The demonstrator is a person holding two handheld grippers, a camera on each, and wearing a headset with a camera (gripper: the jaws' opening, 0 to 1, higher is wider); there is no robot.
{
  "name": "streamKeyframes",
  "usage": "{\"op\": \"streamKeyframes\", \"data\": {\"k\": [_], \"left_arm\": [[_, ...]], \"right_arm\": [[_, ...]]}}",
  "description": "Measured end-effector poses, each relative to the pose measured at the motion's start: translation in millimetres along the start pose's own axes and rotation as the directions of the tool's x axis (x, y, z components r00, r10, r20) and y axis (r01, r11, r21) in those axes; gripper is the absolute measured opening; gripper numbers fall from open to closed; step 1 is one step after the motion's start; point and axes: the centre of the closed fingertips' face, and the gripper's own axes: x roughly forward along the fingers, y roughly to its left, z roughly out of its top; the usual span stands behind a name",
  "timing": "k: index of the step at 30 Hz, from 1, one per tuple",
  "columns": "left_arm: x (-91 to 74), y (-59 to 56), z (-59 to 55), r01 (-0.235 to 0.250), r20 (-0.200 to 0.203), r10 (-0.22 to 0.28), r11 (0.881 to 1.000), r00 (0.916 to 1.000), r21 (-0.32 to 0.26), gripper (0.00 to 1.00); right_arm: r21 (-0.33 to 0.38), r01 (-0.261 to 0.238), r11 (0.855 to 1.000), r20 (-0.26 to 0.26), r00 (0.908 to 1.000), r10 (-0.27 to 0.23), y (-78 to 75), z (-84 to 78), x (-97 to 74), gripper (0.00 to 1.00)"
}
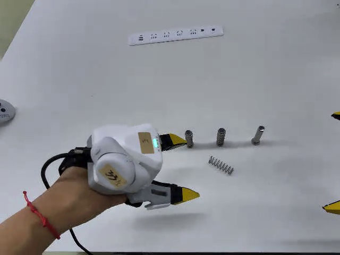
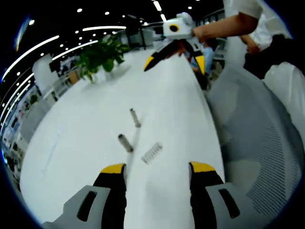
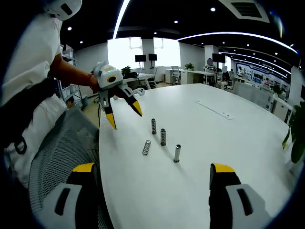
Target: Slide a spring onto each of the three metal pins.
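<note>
Yellow-tipped jaws of the left gripper [image 1: 186, 167], held in a hand [image 1: 69, 191] nearest the viewer, stand spread and empty above the white desk [image 1: 106, 79]. The right gripper [image 1: 334, 161], at the right edge, is likewise spread wide. Just beyond, a loose spring [image 1: 220, 165] lies flat on the desk. Behind it stand, in a row, a left sprung pin [image 1: 188, 138], a middle sprung pin [image 1: 221, 136] and a bare pin [image 1: 258, 135]. Farthest lies a power strip [image 1: 175, 35].
</note>
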Motion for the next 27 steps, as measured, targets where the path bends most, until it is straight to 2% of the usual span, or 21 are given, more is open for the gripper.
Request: {"op": "streamKeyframes", "data": {"k": [1,2,4,6,9,13,16,23,27], "left_arm": [[3.7,2.3,-3.0,-0.003,-0.033,0.004,1.000,0.9994,0.028,0.51],[9.0,1.0,-2.8,0.014,-0.052,-0.011,0.998,0.9986,0.063,0.47],[19.4,-0.2,-1.2,0.033,-0.068,-0.028,0.997,0.9973,0.076,0.45],[27.0,1.7,-1.2,0.040,-0.094,-0.029,0.992,0.9952,0.118,0.42],[36.7,2.5,-0.1,0.052,-0.111,-0.037,0.990,0.9931,0.130,0.38],[46.0,7.8,-6.7,0.059,-0.179,-0.026,0.981,0.9836,0.184,0.33],[54.0,7.9,-11.5,0.082,-0.213,-0.040,0.978,0.9763,0.194,0.32],[66.0,8.5,-17.8,0.117,-0.261,-0.060,0.970,0.9635,0.211,0.30],[72.4,11.4,-22.4,0.123,-0.294,-0.052,0.966,0.9544,0.227,0.26]], "right_arm": [[0.002,0.004,1.000,0.003,1.0000,-0.004,-0.6,-1.8,-1.3,0.99],[0.005,0.009,1.000,0.007,0.9999,-0.009,-2.6,-5.7,-3.5,0.98],[0.014,0.012,1.000,0.008,0.9999,-0.012,-3.7,-11.1,-6.3,0.98],[0.018,0.015,1.000,0.013,0.9998,-0.015,-3.8,-15.4,-8.7,0.98],[0.025,0.014,1.000,0.014,0.9998,-0.015,-3.2,-21.4,-11.4,0.98],[0.034,0.020,0.999,0.024,0.9995,-0.021,-4.5,-27.4,-14.2,0.98],[0.040,0.025,0.999,0.032,0.9992,-0.026,-4.6,-30.1,-15.1,0.98],[0.048,0.030,0.998,0.041,0.9986,-0.032,-4.1,-32.2,-16.8,0.97],[0.054,0.034,0.998,0.041,0.9985,-0.036,-4.6,-34.7,-18.1,0.97]]}}
